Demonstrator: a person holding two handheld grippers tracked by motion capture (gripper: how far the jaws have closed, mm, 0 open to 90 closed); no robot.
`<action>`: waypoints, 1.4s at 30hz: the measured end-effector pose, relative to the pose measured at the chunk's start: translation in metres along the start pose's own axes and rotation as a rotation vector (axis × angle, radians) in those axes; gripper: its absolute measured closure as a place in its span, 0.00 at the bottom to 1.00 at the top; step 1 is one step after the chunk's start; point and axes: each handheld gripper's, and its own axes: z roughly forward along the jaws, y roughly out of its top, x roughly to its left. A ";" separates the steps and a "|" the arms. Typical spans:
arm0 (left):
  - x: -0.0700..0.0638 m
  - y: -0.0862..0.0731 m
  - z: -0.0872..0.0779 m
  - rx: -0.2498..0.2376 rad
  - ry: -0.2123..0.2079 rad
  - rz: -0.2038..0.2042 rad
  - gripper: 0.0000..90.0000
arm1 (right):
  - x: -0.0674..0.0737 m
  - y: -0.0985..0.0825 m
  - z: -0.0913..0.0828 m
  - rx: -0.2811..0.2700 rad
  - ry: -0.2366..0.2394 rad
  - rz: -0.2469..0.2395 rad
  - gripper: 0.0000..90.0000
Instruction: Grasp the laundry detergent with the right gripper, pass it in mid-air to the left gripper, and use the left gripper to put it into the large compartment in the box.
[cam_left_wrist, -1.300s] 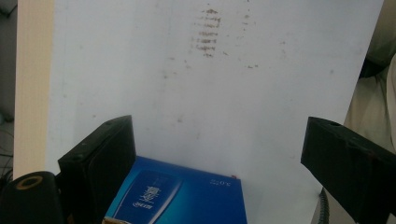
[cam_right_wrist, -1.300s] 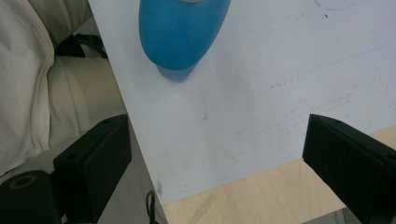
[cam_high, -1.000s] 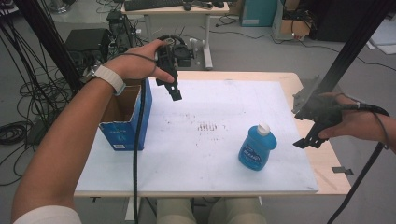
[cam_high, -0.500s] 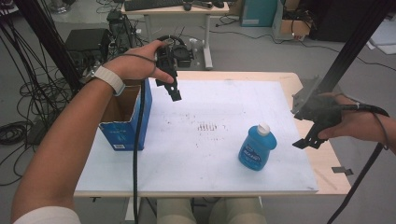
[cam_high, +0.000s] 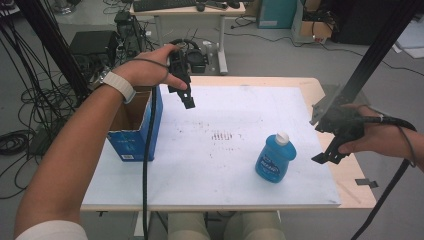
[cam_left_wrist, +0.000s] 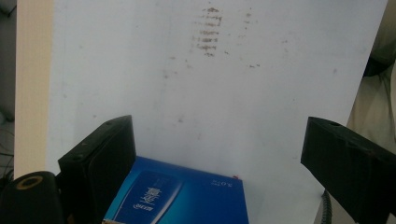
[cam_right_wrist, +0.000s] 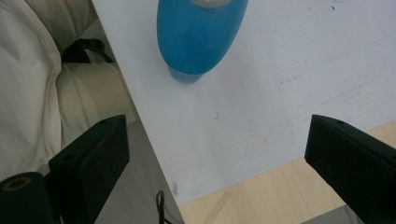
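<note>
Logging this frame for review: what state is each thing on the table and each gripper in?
Blue plastic bottle with white cap: upright, capped, untouched.
Blue cardboard box: open-topped, at the board's left edge.
Left gripper: open, holding nothing, beside the box.
Right gripper: open, holding nothing, right of the bottle.

The blue box (cam_left_wrist: 187, 196) carries white print and the blue bottle (cam_high: 275, 160) a label, both too small and blurred to read.

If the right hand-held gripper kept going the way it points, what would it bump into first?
Probably the white board on the table, near its corner. The right hand-held gripper has open jaws aimed down at it, and the blue bottle stands farther along. Depth is hard to judge.
</note>
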 end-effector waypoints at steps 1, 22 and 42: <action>0.000 0.000 0.000 0.000 0.000 0.000 0.12 | 0.000 0.000 0.000 0.000 0.000 0.000 0.07; -0.002 -0.002 -0.002 -0.001 0.013 0.006 0.12 | 0.020 0.011 0.002 0.008 -0.003 0.119 0.07; -0.002 -0.004 -0.002 -0.006 0.020 0.003 0.12 | 0.020 0.013 0.001 -0.005 0.004 0.308 0.08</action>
